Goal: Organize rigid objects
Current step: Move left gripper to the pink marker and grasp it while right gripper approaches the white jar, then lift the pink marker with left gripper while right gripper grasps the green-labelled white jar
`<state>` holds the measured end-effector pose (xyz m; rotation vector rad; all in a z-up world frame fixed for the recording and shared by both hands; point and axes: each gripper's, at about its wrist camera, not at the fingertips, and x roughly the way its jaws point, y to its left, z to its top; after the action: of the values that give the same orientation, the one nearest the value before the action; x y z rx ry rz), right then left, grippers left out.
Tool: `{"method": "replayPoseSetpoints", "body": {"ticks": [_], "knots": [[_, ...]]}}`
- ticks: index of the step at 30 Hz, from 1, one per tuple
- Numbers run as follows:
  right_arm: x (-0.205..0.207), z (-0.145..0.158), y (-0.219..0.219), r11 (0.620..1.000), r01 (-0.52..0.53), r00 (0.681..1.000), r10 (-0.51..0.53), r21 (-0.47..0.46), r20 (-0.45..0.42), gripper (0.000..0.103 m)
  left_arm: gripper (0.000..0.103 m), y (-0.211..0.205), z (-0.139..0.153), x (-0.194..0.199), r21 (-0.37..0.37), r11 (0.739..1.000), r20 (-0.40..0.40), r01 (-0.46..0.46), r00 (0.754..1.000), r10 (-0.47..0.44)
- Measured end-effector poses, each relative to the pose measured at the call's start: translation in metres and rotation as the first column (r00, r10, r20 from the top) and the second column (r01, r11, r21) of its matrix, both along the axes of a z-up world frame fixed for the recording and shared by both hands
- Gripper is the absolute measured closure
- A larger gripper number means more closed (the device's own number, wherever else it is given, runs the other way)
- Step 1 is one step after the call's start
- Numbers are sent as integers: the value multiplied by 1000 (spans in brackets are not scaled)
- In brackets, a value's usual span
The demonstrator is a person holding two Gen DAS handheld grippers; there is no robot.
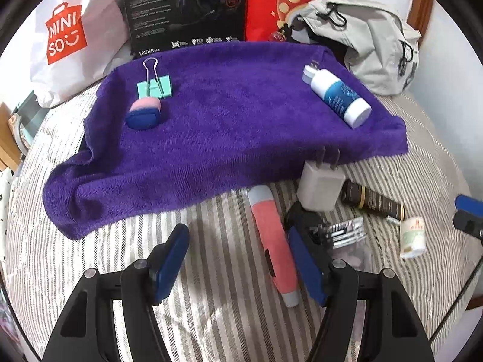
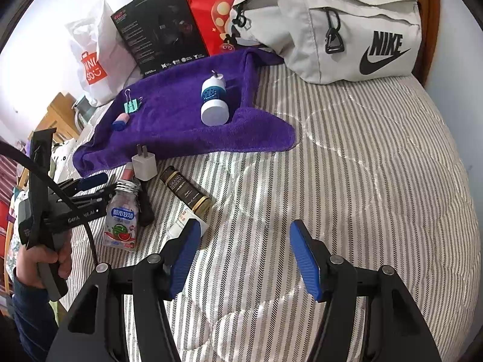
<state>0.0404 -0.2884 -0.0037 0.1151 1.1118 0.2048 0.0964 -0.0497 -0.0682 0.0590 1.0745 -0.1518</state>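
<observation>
Risk lay with my left gripper (image 1: 238,264), wide open and empty: its right finger touched the pink tube (image 1: 273,246) on the bed (image 1: 211,271), off the purple towel (image 1: 226,114), so closing could roll it away.

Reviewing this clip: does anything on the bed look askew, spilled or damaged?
Nothing spilled or visibly damaged. The purple towel lies rumpled, with a folded corner. The white and blue bottle lies on its side on it. The remaining items, including the pink tool and white charger, sit in a loose cluster off the towel.
</observation>
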Motion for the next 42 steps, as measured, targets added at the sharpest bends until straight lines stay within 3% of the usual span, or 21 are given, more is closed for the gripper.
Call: {"method": "replayPoseSetpoints", "body": {"ticks": [2, 4, 8, 13, 15, 18, 27, 34, 37, 42], "knots": [[1, -2, 3, 1000, -8, 1000, 8, -5, -3, 42, 35, 5, -1, -3, 12, 1000, 5, -19, 1000, 19], [1, -3, 6, 1000, -17, 1000, 17, -9, -6, 42, 35, 8, -3, -6, 81, 996, 12, -28, 1000, 27], [3, -4, 11, 1000, -28, 1000, 28, -11, -6, 42, 39, 11, -2, -7, 52, 999, 24, -11, 1000, 10], [5, -6, 17, 999, -40, 999, 40, -19, -8, 42, 60, 0, -1, -5, 39, 998, 46, 51, 998, -53], [6, -6, 19, 999, -46, 999, 46, -21, -7, 42, 74, -5, 0, -6, 32, 996, 56, 81, 995, -83], [9, -9, 21, 998, -52, 999, 51, -23, -12, 42, 87, -8, 1, -9, 20, 994, 61, 105, 993, -106], [7, -13, 45, 993, -113, 993, 112, -20, -24, 42, 87, 2, 1, -13, -16, 994, 54, 105, 993, -104], [12, -38, 66, 993, -114, 992, 111, -35, -63, 43, 87, 5, 1, -13, -33, 993, 59, 110, 992, -108], [8, -39, 70, 985, -142, 989, 136, -102, -61, 44, 87, 8, 1, -13, -53, 993, 60, 108, 993, -105], [6, -34, 48, 985, -92, 994, 83, -148, -68, 44, 87, 10, 0, -14, -71, 992, 66, 108, 992, -104]]}}
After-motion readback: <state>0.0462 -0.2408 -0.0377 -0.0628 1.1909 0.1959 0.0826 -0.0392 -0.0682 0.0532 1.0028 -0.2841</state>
